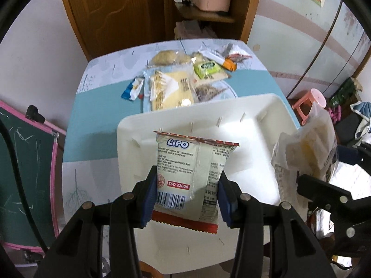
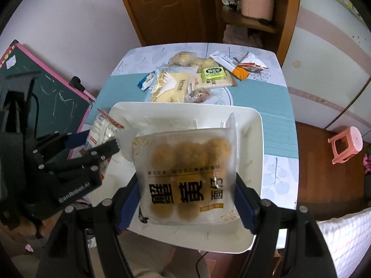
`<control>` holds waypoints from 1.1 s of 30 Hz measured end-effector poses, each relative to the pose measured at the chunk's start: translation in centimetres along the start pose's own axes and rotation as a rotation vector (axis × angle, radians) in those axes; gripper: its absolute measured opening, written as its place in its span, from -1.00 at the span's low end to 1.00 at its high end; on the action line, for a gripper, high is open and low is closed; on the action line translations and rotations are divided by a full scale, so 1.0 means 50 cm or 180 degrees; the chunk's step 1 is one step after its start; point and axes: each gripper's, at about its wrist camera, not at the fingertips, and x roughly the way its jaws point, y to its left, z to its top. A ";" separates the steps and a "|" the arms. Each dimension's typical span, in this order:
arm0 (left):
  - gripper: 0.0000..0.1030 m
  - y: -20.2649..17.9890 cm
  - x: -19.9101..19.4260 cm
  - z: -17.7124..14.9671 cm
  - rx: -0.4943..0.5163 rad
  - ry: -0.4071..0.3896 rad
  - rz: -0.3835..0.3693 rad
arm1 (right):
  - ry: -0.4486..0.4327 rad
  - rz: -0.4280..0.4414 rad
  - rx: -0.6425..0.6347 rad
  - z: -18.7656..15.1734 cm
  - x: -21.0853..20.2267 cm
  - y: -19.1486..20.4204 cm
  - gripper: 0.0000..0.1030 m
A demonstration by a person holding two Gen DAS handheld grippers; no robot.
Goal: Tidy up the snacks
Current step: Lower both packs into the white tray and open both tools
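Both packets held above the white tray [image 2: 257,139]

The left hand-held gripper [image 1: 185,197] clamps a biscuit packet [image 1: 194,176]; the right hand-held gripper [image 2: 187,199] clamps a bun packet [image 2: 187,176].

Two grippers are showing, the left gripper [image 1: 185,199] and right gripper [image 2: 187,199], each gripping one snack packet. One white tray [image 2: 257,139] is sitting on one table [image 2: 278,106]. Roughly nine loose packets are lying behind it, overlapping.

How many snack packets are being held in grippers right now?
2. The cream Lipo biscuit packet is in the left gripper; the frosted packet of round golden pastries is in the right gripper. Both hang over the white plastic tray.
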 end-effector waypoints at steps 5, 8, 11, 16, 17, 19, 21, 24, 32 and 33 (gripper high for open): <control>-0.13 -0.011 0.013 -0.008 0.0043 0.0034 0.0068 | 0.0037 -0.0038 -0.0008 -0.009 0.010 0.000 0.46; -0.13 -0.017 0.019 -0.012 0.0073 0.0066 0.0094 | 0.0051 -0.0065 0.0004 -0.013 0.018 0.000 0.46; -0.11 -0.018 0.020 -0.012 0.0079 0.0086 0.0106 | 0.0066 -0.0072 0.0017 -0.014 0.022 -0.001 0.50; 0.09 -0.013 0.018 -0.009 0.0016 0.0091 0.0144 | 0.0073 -0.0127 0.0062 -0.015 0.022 -0.006 0.60; 0.19 -0.010 0.017 -0.008 -0.0012 0.0079 0.0155 | 0.0073 -0.0126 0.0070 -0.016 0.022 -0.008 0.60; 0.61 -0.006 0.014 -0.005 -0.0063 0.0053 0.0146 | 0.0077 -0.0137 0.0077 -0.017 0.023 -0.010 0.61; 0.75 0.001 0.013 -0.004 -0.0141 0.0031 0.0076 | 0.0027 -0.0162 0.0066 -0.018 0.017 -0.009 0.61; 0.81 0.005 0.014 -0.002 -0.0202 0.0050 0.0042 | -0.0110 -0.0168 0.0026 -0.017 0.000 -0.004 0.75; 0.96 -0.006 -0.008 0.004 -0.0161 -0.0110 0.0141 | -0.0310 -0.0262 -0.0042 -0.016 -0.029 0.002 0.84; 0.97 -0.007 -0.013 0.005 -0.0147 -0.0139 0.0167 | -0.0320 -0.0267 -0.0037 -0.016 -0.031 0.001 0.85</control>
